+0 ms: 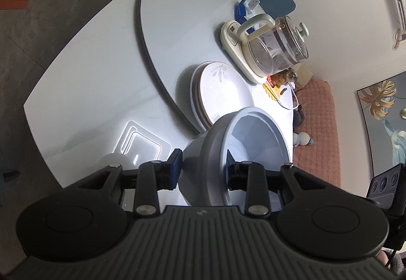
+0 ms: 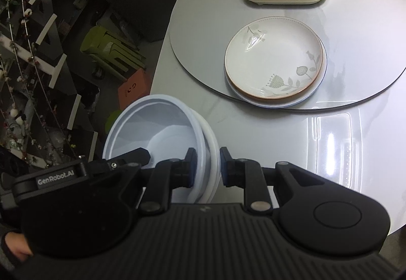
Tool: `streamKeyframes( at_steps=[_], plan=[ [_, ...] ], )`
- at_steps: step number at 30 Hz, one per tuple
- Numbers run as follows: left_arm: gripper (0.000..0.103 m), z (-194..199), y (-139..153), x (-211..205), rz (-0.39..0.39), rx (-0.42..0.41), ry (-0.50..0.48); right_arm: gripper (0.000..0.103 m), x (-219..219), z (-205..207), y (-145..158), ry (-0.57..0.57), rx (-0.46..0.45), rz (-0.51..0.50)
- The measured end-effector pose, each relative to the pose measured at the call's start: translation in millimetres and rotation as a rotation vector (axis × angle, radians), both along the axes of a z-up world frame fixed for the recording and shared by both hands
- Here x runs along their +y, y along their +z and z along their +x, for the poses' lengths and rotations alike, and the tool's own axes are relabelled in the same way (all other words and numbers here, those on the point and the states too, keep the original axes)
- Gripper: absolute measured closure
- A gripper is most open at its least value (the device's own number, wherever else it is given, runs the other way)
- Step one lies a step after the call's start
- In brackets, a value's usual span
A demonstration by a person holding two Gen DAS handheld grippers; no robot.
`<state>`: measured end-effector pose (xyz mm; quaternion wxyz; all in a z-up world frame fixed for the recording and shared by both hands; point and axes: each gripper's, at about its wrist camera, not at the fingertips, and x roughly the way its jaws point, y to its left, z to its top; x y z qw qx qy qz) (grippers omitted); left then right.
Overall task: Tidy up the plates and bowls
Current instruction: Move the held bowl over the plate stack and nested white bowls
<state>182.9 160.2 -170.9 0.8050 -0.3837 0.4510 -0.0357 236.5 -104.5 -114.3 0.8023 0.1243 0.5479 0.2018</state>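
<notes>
My left tongs [image 1: 204,168] clamp the bowl's [image 1: 256,137] rim; the right view shows my right tongs [image 2: 208,165] straddling its rim, grip unclear, plus plates [image 2: 275,61] stacked far right.

Left claw [image 1: 204,168], right claw [image 2: 208,165]: matte black ribbed housings, silver pivot screws, blue-black pads

Floral brown-rimmed plate [image 2: 275,59], white bowl [image 2: 157,125]
</notes>
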Motion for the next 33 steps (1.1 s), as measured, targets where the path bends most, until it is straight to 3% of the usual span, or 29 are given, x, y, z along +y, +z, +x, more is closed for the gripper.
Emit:
streamKeyframes(
  at_steps=[15, 26, 33],
  plan=[
    [0.066, 64.7, 1.4, -15.2, 0.013, -0.002, -0.013, 0.08, -19.7, 53.9, -1.8, -0.027, 0.017, 0.017],
    [0.066, 137.4, -26.5, -30.0, -0.006, 0.062, -0.024, 0.08, -36.8, 113.2, -26.1, -0.03, 0.078, 0.009],
    [0.066, 191.5, -43.0, -46.4, 0.027, 0.081, -0.052, 0.08, -51.2, 156.9, -45.9, -0.049, 0.096, 0.019]
  ],
)
